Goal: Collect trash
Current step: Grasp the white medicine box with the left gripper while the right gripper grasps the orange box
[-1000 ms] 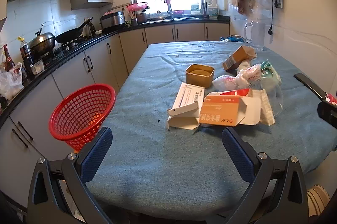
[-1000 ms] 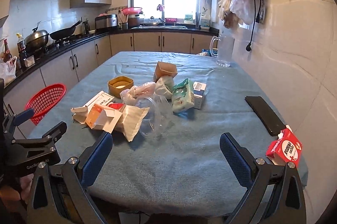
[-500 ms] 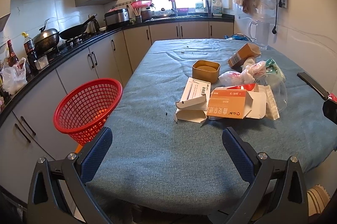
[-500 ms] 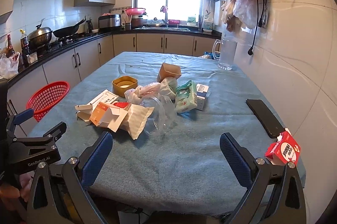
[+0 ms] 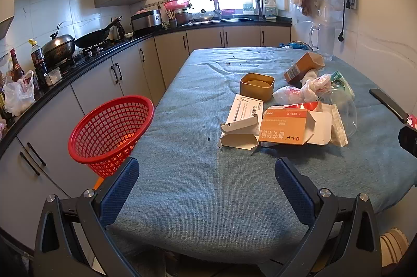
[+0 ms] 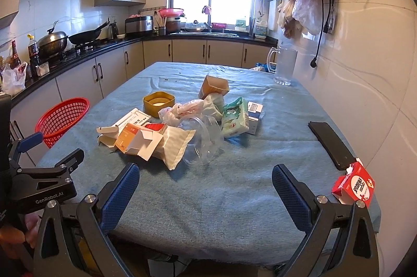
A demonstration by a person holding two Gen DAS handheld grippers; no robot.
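Trash (image 6: 182, 128) is lying heaped mid-table (image 6: 234, 198), the basket (image 5: 110, 129) standing beside the left edge. Both grippers, left (image 5: 206, 184) and right (image 6: 204, 188), are hovering spread and empty.

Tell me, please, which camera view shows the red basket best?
The left wrist view: the red basket appears large, its mesh and open mouth plain beside the table. The right wrist view shows it small at the left, partly hidden.
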